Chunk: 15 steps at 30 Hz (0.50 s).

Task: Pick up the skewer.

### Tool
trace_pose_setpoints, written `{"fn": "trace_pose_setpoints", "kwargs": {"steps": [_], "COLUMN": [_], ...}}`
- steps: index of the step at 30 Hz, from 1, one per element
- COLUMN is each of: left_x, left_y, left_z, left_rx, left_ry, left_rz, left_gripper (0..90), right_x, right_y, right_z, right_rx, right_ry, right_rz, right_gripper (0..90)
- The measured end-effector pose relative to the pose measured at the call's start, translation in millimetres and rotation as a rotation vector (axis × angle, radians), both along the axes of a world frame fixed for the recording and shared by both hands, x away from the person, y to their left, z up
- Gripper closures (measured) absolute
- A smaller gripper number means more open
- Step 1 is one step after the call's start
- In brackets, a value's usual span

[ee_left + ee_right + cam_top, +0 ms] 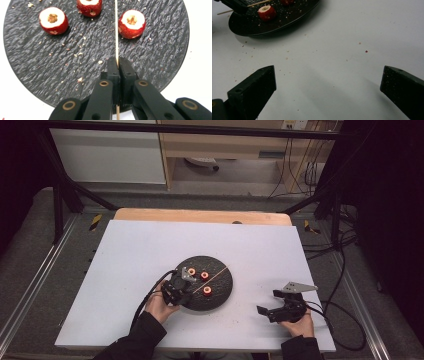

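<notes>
Clenching the wooden skewer point(116, 30), left tongs point(117, 65) sit over the black plate point(160, 50). Three red fruit pieces point(131, 23) lie on that plate. Right tongs point(328, 82) rest released, well apart from it.

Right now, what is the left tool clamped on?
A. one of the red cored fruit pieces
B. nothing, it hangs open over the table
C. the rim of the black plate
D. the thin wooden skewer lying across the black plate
D: in the left gripper view the left tool has its jaws shut on the thin wooden skewer, which runs out across the black plate between two fruit pieces.
</notes>
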State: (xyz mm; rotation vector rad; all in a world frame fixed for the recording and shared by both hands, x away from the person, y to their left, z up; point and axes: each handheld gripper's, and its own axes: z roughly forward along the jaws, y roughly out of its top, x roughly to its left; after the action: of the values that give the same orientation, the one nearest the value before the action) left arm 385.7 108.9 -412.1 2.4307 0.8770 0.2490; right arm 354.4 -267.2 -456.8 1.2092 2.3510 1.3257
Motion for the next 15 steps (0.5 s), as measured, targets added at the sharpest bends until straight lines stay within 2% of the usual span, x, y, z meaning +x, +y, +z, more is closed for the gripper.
{"fn": "trace_pose_setpoints", "kwargs": {"steps": [5,9,15], "left_x": [-5.2,-9.9,-17.5], "left_y": [13.6,26.6,45.2], "left_z": [2.7,4.7,5.3], "left_rx": [-0.039,-0.093,-0.137], "left_ry": [-0.025,-0.040,-0.071], "left_rz": [0.004,0.006,0.030], "left_gripper": [87.5,87.6,87.7], "right_x": [-0.1,0.0,-0.2], "right_y": [0.2,0.1,1.6], "right_z": [0.1,0.1,-0.4], "right_rx": [0.002,0.002,0.001], "right_ry": [0.003,0.003,0.011], "right_rz": [-0.005,-0.007,-0.009], "right_gripper": [1.1,1.1,0.8]}}
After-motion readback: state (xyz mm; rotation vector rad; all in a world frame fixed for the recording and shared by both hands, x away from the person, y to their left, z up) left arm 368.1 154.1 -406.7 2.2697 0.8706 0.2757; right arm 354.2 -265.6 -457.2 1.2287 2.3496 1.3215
